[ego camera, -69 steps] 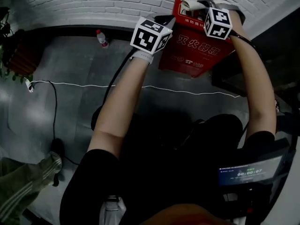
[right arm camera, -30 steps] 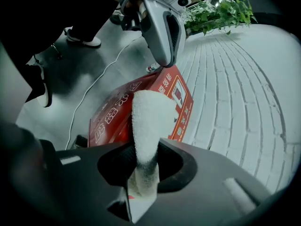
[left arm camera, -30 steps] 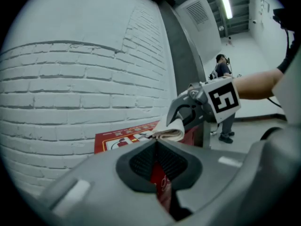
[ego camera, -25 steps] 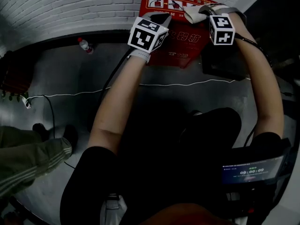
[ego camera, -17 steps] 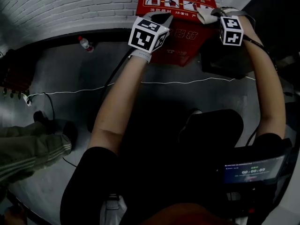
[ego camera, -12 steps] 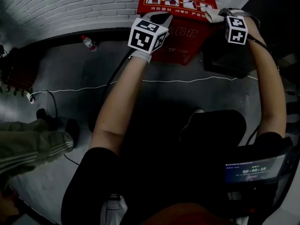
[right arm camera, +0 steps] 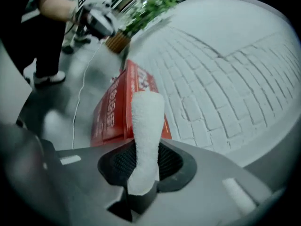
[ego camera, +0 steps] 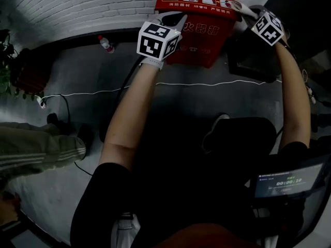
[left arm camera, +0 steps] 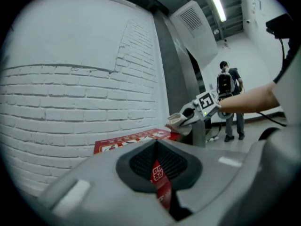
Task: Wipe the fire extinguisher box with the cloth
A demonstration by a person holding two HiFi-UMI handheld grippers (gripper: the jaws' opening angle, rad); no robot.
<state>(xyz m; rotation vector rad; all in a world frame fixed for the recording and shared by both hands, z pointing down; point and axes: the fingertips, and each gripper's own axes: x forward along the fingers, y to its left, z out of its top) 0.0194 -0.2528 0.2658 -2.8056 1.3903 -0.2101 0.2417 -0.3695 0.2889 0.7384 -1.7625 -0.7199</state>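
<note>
right tongs (right arm camera: 141, 182): clamped on the cloth (right arm camera: 146, 121). The white roll sticks straight out past the jaw tips.
left tongs (left arm camera: 159, 173): jaws together with only a slit between them, nothing held. The red of the box shows through the slit.
cloth position: free end at the box's top right corner. From the head view it looks to be touching the lid edge, but I can't confirm contact.
left tongs position: at the box's top front edge, left half. Touching it or just above it, can't tell which.
box (ego camera: 199, 40): red, standing on the floor with its back against the brick wall (ego camera: 77, 4). The printed lid faces up.
around box: water bottle (ego camera: 106, 43) to the box's left at the foot of the wall. White cable (ego camera: 207, 82) runs across the floor in front of the box. Dark cabinet (ego camera: 253, 61) just beside the box's right side.
progress: my read is mid-wipe, with the cloth at the right end of the box top. There's no visible dirt or wet streak, so I can't tell which parts are already clean.
left to do: probably the front face and the sides, since the cloth is on neither. The rest of the top may need passes too, can't say.
</note>
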